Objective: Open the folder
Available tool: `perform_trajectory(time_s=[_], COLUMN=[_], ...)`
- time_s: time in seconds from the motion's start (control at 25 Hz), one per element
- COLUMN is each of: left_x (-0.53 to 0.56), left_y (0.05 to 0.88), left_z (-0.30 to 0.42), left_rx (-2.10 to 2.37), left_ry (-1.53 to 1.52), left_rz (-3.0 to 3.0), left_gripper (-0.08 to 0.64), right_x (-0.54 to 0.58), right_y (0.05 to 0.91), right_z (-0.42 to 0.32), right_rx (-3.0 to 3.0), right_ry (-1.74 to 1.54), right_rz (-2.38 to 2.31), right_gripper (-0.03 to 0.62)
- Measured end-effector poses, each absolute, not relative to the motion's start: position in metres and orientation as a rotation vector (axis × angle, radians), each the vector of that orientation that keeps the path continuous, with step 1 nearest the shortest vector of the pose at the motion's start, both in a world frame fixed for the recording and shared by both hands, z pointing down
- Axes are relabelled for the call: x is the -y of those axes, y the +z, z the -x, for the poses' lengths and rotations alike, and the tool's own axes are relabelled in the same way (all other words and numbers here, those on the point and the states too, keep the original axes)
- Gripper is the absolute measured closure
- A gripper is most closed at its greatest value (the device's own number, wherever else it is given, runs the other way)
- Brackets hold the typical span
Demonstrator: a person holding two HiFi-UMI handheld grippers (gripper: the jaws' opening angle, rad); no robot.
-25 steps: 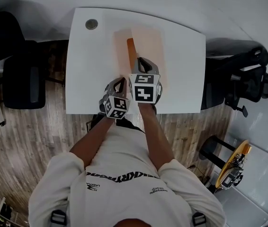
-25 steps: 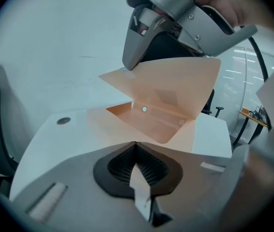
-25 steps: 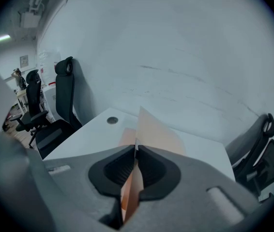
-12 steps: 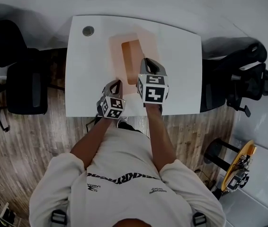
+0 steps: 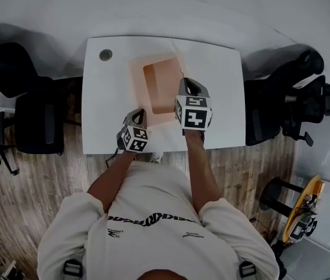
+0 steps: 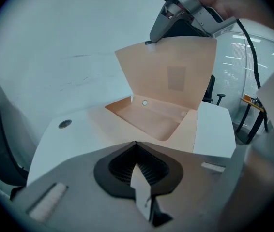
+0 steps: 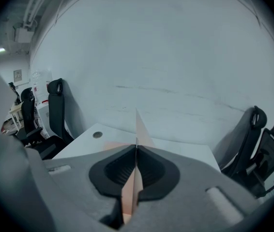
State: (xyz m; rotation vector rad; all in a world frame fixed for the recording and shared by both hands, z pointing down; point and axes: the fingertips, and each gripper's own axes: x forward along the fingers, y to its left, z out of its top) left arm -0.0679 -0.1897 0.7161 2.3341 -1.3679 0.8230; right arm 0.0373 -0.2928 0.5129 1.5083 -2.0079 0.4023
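Note:
A peach folder lies on the white table with its cover raised. In the left gripper view the cover stands nearly upright over the folder's open inside. My right gripper pinches the cover's free edge from above. Its jaws are closing, and the thin sheet runs edge-on between them. From the left gripper view, the right gripper shows at the cover's top left corner. My left gripper sits at the folder's near edge, shut on a pale sheet edge.
A round cable grommet sits in the table's far left corner. Black office chairs stand to the left and right of the table. Wooden floor lies under the table's near edge.
My right gripper has lifted the cover and swung it to the right, so the folder's inside shows much wider. The left gripper has kept its place at the near edge.

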Motion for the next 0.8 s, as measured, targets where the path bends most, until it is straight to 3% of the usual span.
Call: perform_trajectory(time_s=[0.8], left_x=[0.197], left_y=[0.714], left_z=[0.065], left_rx=[1.375], left_ry=[0.921], left_rz=[-2.311], left_gripper=[0.569], right_x=[0.295], right_y=[0.504], right_z=[-0.127], right_rx=[1.972], right_ry=[0.445], right_rz=[-1.618], right_gripper=[0.583])
